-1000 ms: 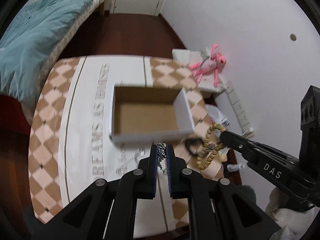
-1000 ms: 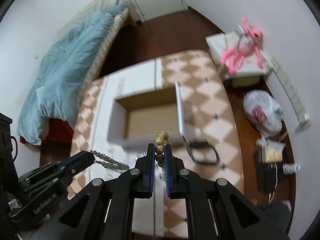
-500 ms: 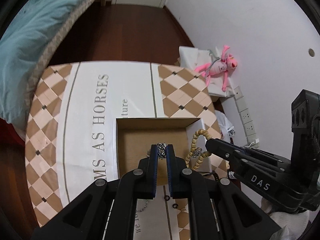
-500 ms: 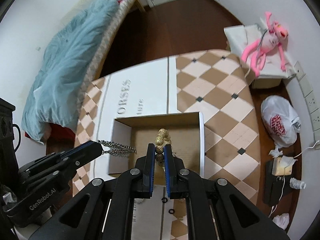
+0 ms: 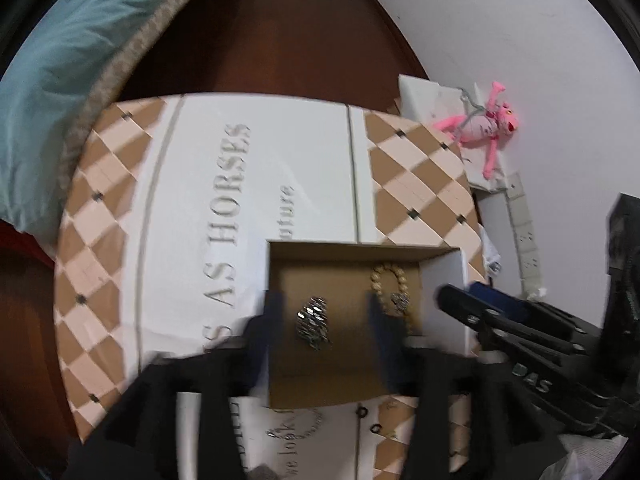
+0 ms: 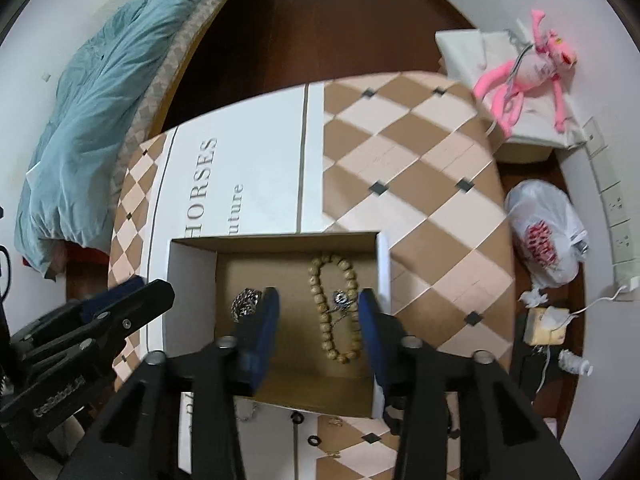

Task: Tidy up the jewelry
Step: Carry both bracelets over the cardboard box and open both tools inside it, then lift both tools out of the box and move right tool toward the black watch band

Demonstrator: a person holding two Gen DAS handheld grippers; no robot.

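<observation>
An open cardboard box (image 5: 444, 296) (image 6: 192, 276) stands on the patterned table. A silver chain (image 5: 313, 322) (image 6: 246, 304) lies on its floor at the left. A wooden bead bracelet (image 5: 390, 292) (image 6: 334, 308) with a small silver charm lies at the right. My left gripper (image 5: 324, 328) is open above the chain, which sits between its fingers. My right gripper (image 6: 318, 320) is open above the bracelet. Each gripper shows at the edge of the other's view.
Small black rings (image 6: 314, 440) and another thin chain (image 5: 296, 428) lie on the table (image 6: 400, 152) in front of the box. A bed with a blue quilt (image 6: 100, 92) is at the left. A pink plush toy (image 6: 524, 68) and a plastic bag (image 6: 544, 232) are at the right.
Both grippers moved forward over the box and opened. The silver chain and the bead bracelet dropped from the fingers onto the box floor.
</observation>
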